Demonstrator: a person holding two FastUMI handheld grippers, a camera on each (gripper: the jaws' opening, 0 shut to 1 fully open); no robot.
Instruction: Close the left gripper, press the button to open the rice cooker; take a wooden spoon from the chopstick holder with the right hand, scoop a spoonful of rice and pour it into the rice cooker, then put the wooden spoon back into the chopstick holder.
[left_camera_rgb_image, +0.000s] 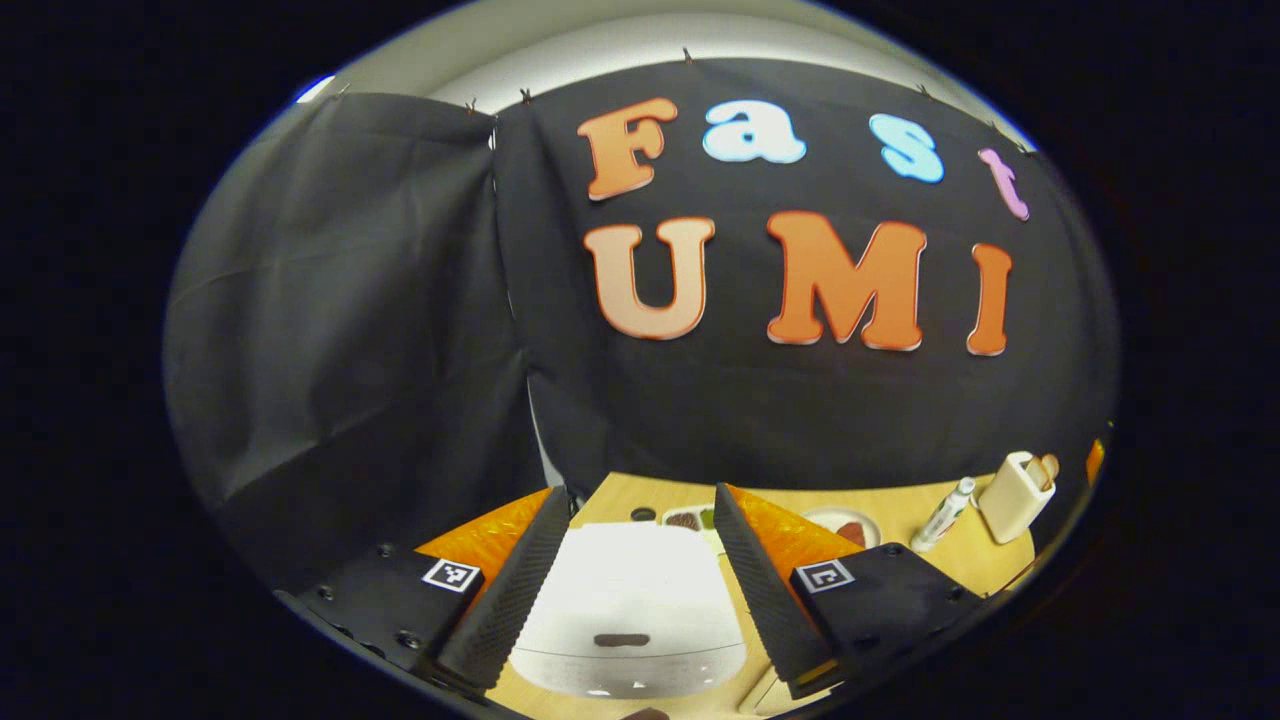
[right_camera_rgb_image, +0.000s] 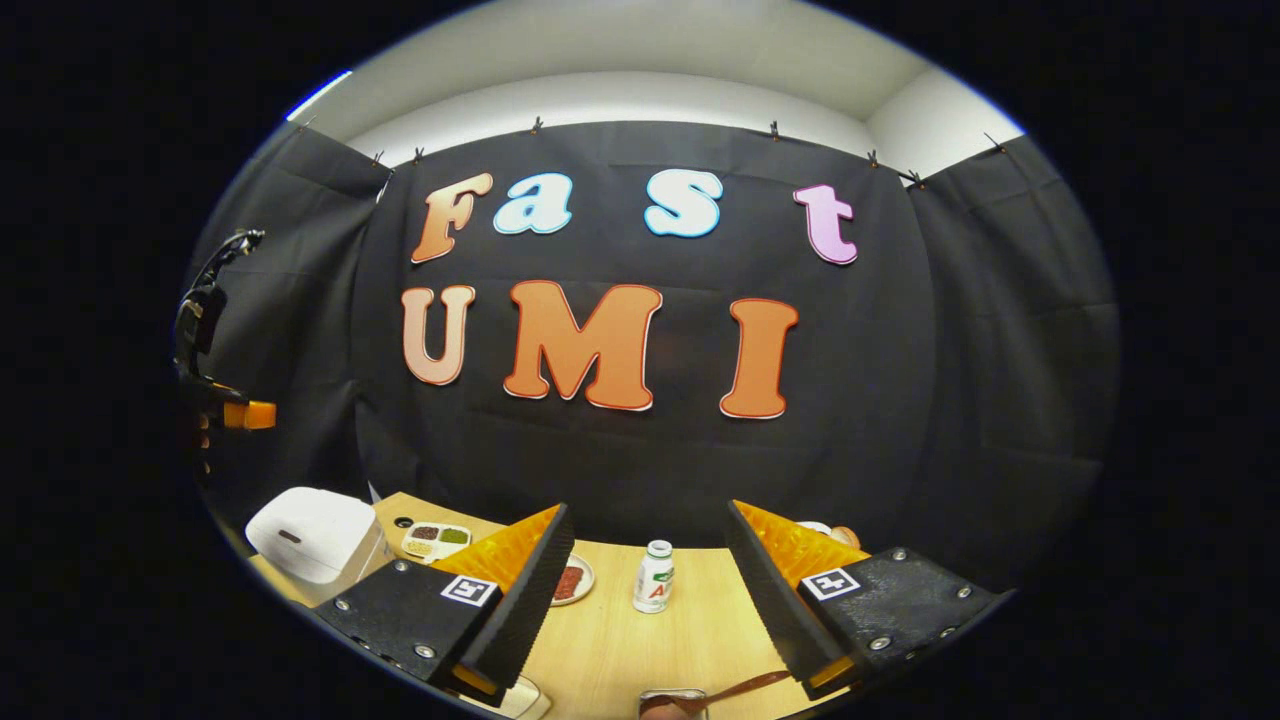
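The white rice cooker sits closed right below my left gripper, whose fingers stand open on either side of it. Its dark button is on the near edge of the lid. The cream chopstick holder stands at the far right with a wooden spoon poking out of its top. My right gripper hangs open over the wooden table with nothing in it. In the right gripper view the rice cooker is low on the left, and the left gripper hovers above it.
A small white bottle stands mid-table, with a plate to its left. A compartment tray lies behind the cooker. A small container with a brown handle across it lies at the near edge. The black cloth walls close the back and sides.
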